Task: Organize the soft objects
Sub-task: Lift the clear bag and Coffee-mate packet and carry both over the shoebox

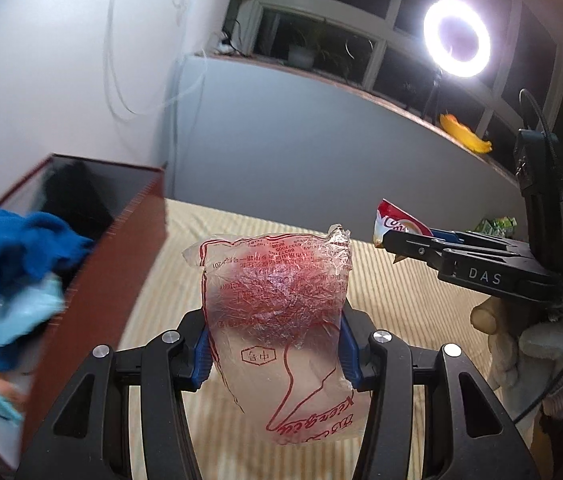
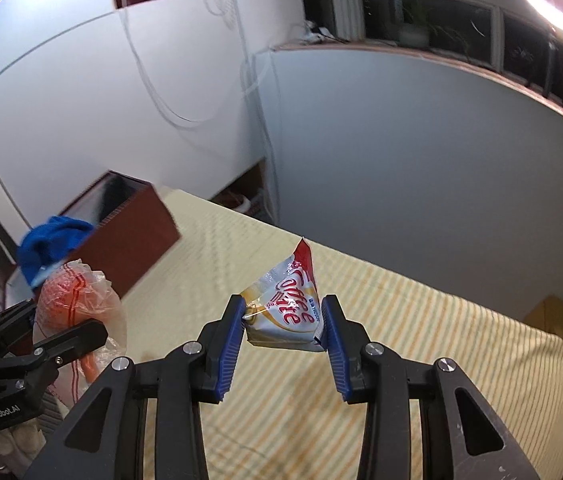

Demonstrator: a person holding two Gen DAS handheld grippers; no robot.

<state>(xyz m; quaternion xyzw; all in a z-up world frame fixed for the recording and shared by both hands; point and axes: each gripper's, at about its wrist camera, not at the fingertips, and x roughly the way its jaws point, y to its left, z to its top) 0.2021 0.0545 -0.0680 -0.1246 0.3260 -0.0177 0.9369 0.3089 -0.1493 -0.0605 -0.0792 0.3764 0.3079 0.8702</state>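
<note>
Pinched between the blue pads of the left gripper (image 1: 277, 344), a crumpled clear plastic bag (image 1: 277, 292) with red printing is held upright above the striped tablecloth (image 1: 401, 300); something reddish is seen through its upper half, though what it is cannot be told. From the right wrist view the same bag (image 2: 77, 304) is seen at the lower left, clamped in the left gripper (image 2: 57, 344), with a gloved hand below it partly cut off by the frame edge.

A small red, white and gold coffee creamer sachet (image 2: 285, 312) is gripped across its lower edge by the right gripper (image 2: 285, 332), its jaws closed onto the packet's two sides and its pointed corner raised. In the left wrist view only the tip of this sachet (image 1: 397, 216) is shown beyond the right gripper (image 1: 397, 246), which is carried by a hand in a light knitted glove (image 1: 529, 356).

To the left of both held items, a dark red box (image 1: 121, 248) with an open top is set on the cloth-covered surface. A blue cloth (image 1: 13, 256) is draped over its near end, with a paler blue fabric (image 1: 25, 312) beneath it. The box (image 2: 133, 240) and blue cloth (image 2: 49, 240) are also seen from the right wrist.

Behind the table, a pale wall is seen, and above it a sill bearing a yellow object (image 1: 465, 132) and a lit ring light (image 1: 457, 32) before dark windows.
</note>
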